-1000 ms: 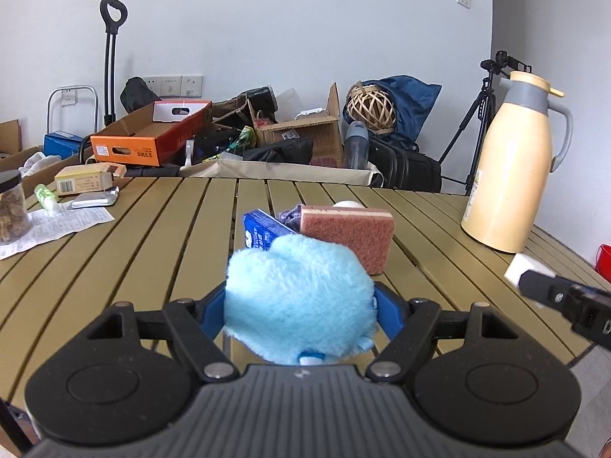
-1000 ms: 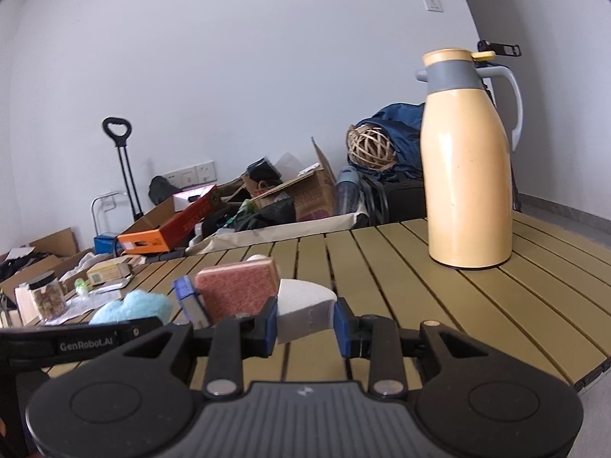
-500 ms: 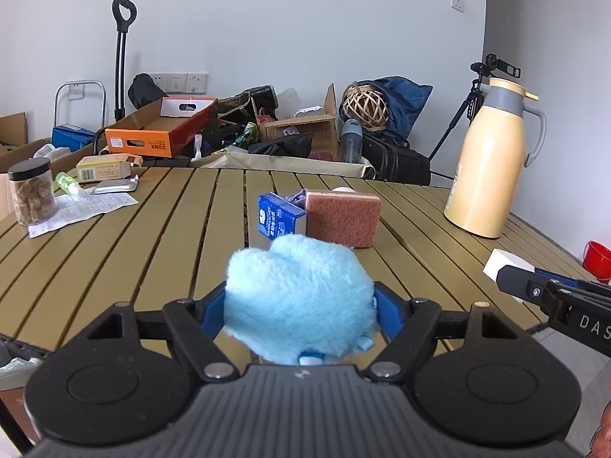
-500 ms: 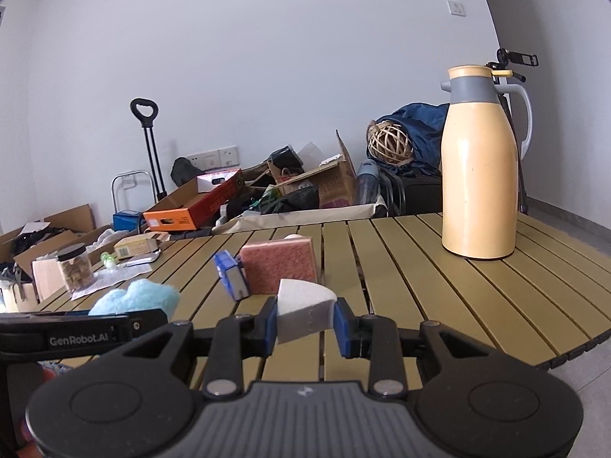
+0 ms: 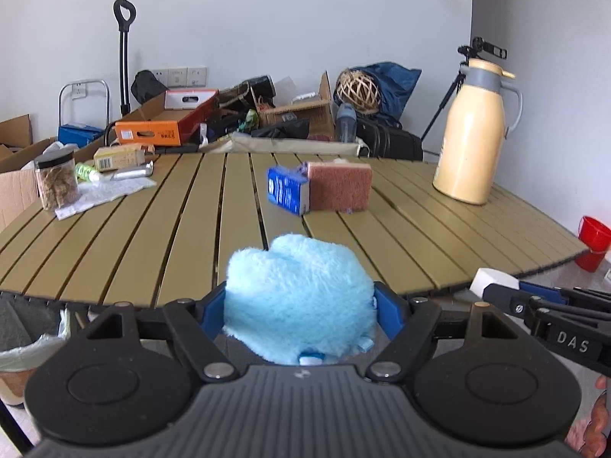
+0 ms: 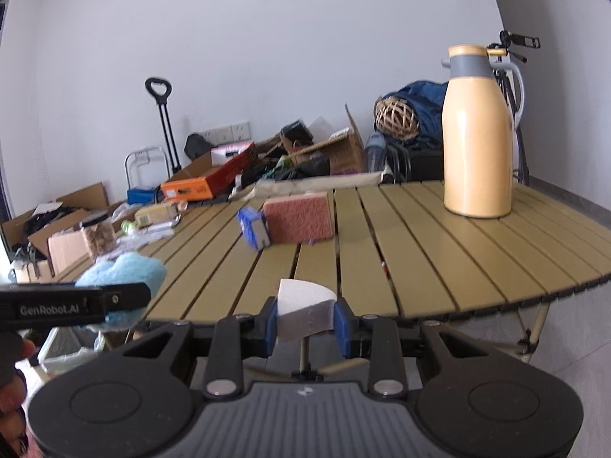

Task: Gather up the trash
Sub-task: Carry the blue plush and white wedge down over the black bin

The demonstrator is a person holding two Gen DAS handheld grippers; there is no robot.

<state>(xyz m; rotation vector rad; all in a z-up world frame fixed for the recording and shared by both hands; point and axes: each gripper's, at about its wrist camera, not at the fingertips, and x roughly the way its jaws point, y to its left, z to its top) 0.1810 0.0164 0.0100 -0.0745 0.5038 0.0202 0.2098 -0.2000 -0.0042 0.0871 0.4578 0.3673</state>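
My left gripper (image 5: 299, 307) is shut on a fluffy light-blue cloth (image 5: 298, 297), held just off the near edge of the slatted table (image 5: 191, 229). The cloth also shows in the right wrist view (image 6: 126, 273). My right gripper (image 6: 305, 318) is shut on a white wedge-shaped piece (image 6: 303, 309), also just off the table's near edge; it shows at the right of the left wrist view (image 5: 492, 280). A pink sponge (image 5: 339, 187) and a small blue carton (image 5: 286, 191) stand mid-table. A bin with a pale liner (image 5: 26, 351) sits below, at the left.
A cream thermos jug (image 5: 473, 133) stands at the table's right. A jar (image 5: 57, 181), papers and a small box (image 5: 118, 156) lie at the far left. A red bucket (image 5: 594, 240) is on the floor at the right. Boxes and bags clutter the back wall.
Both grippers have pulled back from over the table to beyond its near edge, each still holding its item. The sponge and carton now look farther away.
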